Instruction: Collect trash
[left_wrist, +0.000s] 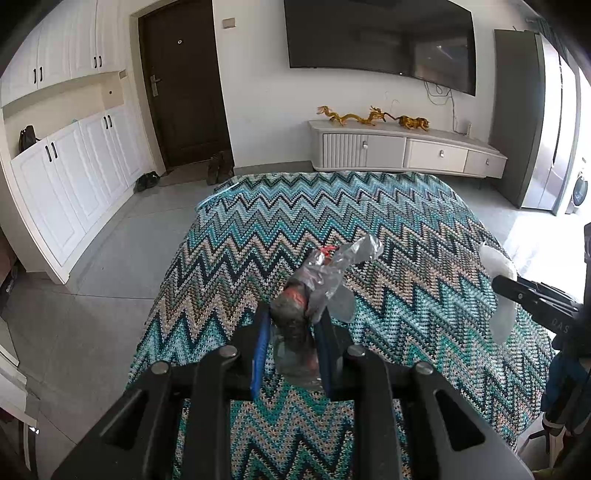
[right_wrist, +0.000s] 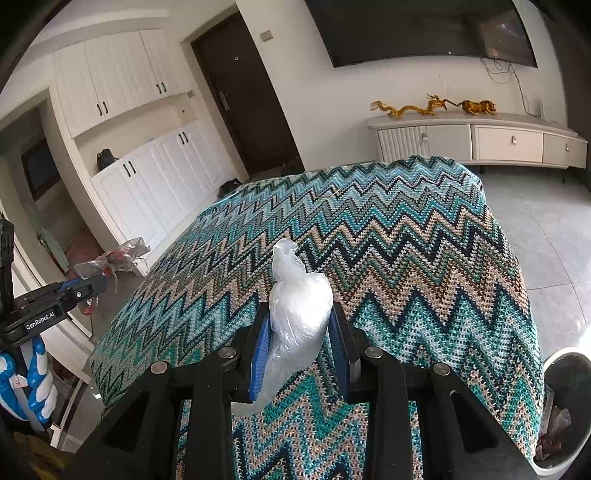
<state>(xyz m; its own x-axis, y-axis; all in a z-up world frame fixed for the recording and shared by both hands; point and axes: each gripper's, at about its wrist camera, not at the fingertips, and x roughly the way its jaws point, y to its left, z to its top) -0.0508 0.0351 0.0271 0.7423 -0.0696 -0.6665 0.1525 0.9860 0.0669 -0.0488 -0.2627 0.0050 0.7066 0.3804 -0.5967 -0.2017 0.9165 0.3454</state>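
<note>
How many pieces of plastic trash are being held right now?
2. A crumpled clear wrapper with red bits is pinched in the left claw; a white plastic bag is pinched in the right claw. More trash sits in the bin, partly hidden.

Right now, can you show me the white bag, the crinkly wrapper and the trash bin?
white bag (right_wrist: 299, 314), right wrist view, its bulging middle.
crinkly wrapper (left_wrist: 325, 275), left wrist view, its clear crumpled middle.
trash bin (right_wrist: 554, 360), right wrist view, its white rim.

Two tools, the left tool (left_wrist: 291, 321) and the right tool (right_wrist: 301, 325). Two pieces of trash: one clear wrapper with red bits (left_wrist: 325, 277), one white plastic bag (right_wrist: 295, 306). One zigzag-covered counter (left_wrist: 369, 221). One trash bin (right_wrist: 565, 373), near right. Two golden figurines (left_wrist: 354, 116) on the far cabinet.
</note>
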